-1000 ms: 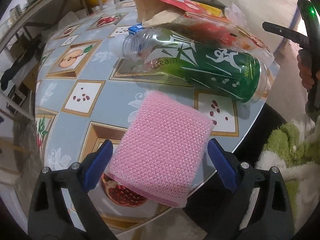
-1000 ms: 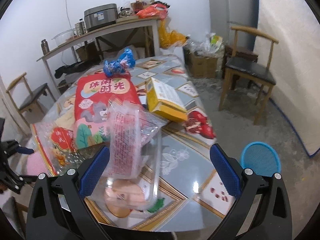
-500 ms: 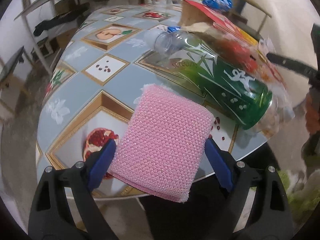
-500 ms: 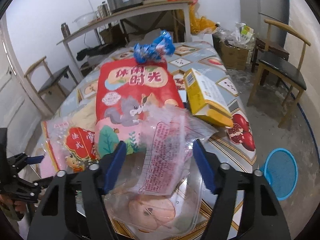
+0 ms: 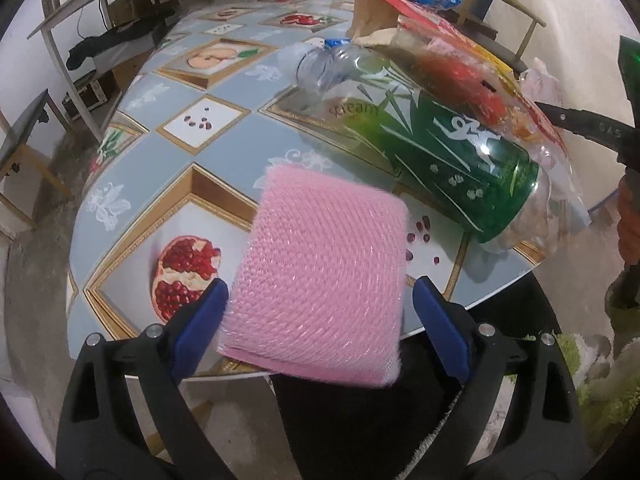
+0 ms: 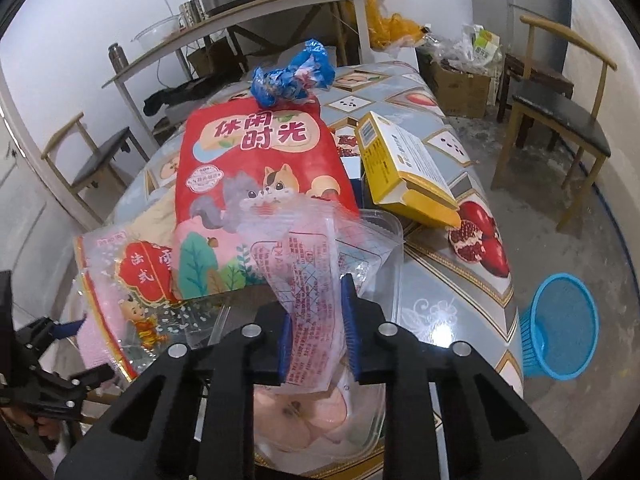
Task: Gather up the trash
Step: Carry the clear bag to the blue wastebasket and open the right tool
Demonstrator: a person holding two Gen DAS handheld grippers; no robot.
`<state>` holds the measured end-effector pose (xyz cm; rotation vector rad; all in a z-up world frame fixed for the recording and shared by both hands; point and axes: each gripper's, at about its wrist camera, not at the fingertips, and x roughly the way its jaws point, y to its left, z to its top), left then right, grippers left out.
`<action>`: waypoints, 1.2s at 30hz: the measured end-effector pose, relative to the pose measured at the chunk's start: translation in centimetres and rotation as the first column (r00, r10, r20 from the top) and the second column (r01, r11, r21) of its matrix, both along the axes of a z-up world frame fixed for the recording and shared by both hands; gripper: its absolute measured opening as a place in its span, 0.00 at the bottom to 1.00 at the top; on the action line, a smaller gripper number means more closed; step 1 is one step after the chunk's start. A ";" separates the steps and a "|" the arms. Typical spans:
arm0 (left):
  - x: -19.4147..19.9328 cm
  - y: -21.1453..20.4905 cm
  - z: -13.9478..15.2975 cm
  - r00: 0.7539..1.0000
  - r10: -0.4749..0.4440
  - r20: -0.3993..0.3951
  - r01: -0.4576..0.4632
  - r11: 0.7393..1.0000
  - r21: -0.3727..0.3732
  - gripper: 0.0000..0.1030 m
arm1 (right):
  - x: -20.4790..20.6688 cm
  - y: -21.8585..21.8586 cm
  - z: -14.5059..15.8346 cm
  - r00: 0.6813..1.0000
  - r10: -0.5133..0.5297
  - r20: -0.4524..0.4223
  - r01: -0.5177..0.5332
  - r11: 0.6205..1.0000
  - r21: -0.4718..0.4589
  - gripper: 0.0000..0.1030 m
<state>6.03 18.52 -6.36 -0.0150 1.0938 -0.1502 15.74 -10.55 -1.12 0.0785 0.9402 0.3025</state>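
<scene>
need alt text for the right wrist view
The right gripper is closing on a clear plastic wrapper above a cluttered table. Behind it lie a red snack bag and yellow box; a blue basket stands on the floor.

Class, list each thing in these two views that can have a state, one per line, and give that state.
Green-labelled clear plastic bottle: lying on its side, uncapped.
Yellow cardboard box: end flap open.
Pink mesh sponge: between the left hand-held gripper's jaws.
Clear printed plastic wrapper: between the right hand-held gripper's closing jaws.
Blue plastic mesh basket: upright on the floor.
</scene>
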 end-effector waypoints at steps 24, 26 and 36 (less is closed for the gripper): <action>-1.5 -0.4 1.9 0.996 0.043 0.080 -0.045 0.999 0.021 0.73 | -3.0 -2.5 4.4 0.994 -0.004 0.107 -0.015 0.984 0.175 0.17; -1.8 -0.2 2.3 0.995 0.053 0.090 -0.055 0.998 0.018 0.73 | -3.2 -2.6 4.5 0.994 0.001 0.109 -0.021 0.983 0.185 0.17; -4.9 0.5 6.6 0.976 0.117 0.185 -0.105 0.992 -0.076 0.72 | -4.8 -3.1 6.3 0.985 0.022 0.171 -0.061 0.972 0.228 0.17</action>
